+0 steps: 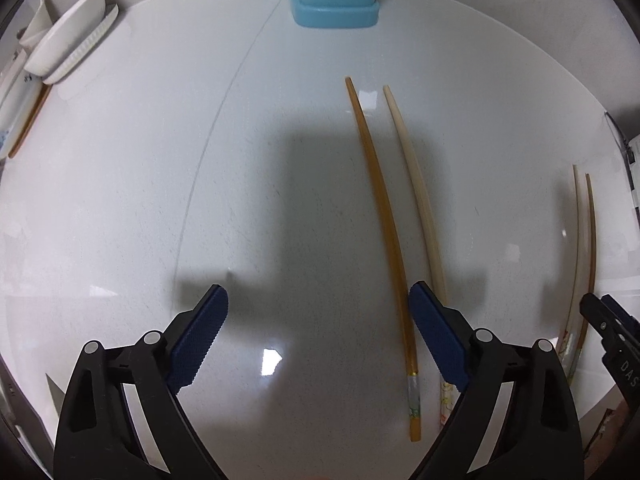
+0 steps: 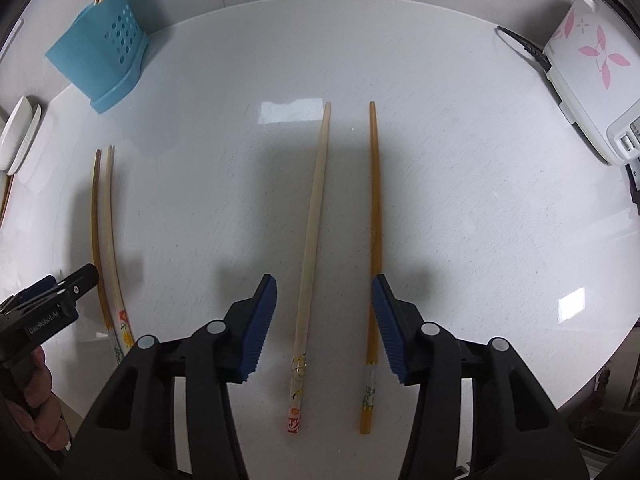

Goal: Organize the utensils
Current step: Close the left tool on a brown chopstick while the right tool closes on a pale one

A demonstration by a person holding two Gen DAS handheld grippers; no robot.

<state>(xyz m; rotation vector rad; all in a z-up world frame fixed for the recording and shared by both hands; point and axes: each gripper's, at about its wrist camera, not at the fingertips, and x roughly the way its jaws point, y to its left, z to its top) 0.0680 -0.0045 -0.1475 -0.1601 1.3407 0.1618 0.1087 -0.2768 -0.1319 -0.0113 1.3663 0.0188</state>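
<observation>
Right wrist view: two chopsticks lie between the jaws

Right wrist view shows the right gripper (image 2: 324,312) pointing steeply down at a glossy, faintly speckled white countertop (image 2: 460,220). Its black linkage arms end in blue ribbed pads (image 2: 260,328). The jaws stand partly apart, and no pad presses on anything. Between them lie a pale chopstick (image 2: 312,220) and an amber chopstick (image 2: 374,220), both slim, tapered rods with printed floral bands at their thick near ends. The pale one lies nearer the left pad with a clear gap. The amber one runs just beside the right pad; contact cannot be judged.

Left wrist view shows the left gripper (image 1: 318,336) with jaws wide and nothing held. A second amber chopstick (image 1: 384,240) lies just inside its right pad, and a second pale chopstick (image 1: 416,188) passes behind that pad, so its position relative to the jaw is unclear.

Beyond the jaws stands a light blue perforated plastic holder (image 2: 104,52) with sticks upright in it. A white appliance (image 2: 592,80) with pink flower prints sits far right of the right jaws. Stacked white ribbed dishes (image 1: 68,44) rest far left of the left jaws.
</observation>
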